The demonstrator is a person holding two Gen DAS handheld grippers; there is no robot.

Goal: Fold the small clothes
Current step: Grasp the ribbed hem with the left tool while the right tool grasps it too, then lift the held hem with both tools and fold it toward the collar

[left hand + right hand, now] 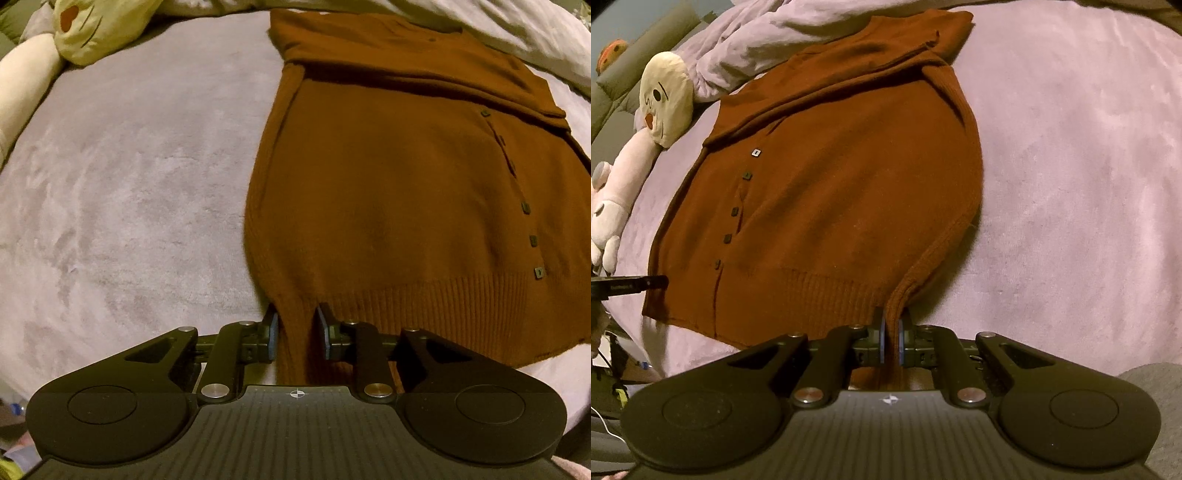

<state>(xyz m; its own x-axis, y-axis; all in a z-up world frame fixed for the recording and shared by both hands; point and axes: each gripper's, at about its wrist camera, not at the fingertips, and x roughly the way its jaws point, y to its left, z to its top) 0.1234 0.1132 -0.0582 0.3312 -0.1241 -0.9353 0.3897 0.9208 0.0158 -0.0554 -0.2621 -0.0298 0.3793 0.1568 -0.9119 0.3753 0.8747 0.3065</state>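
- Cardigan [388, 192], rust-brown with small square buttons [525, 208] down the front, lies flat on a pale plush bed cover [129, 192], its ribbed hem nearest both cameras.
- Left gripper [297, 328]: fingers narrowly apart, pinching a bunched hem corner at the cardigan's left edge.
- Right gripper [891, 334]: fingers nearly shut, clamped on a thin fold of hem at the opposite corner.
- Only the right wrist view shows the left gripper's dark tip [635, 286] at the far hem corner, and a pink plush limb [613, 199].
- Both views show a cream stuffed toy [665, 98] and a rumpled blanket [498, 33] beyond the collar.
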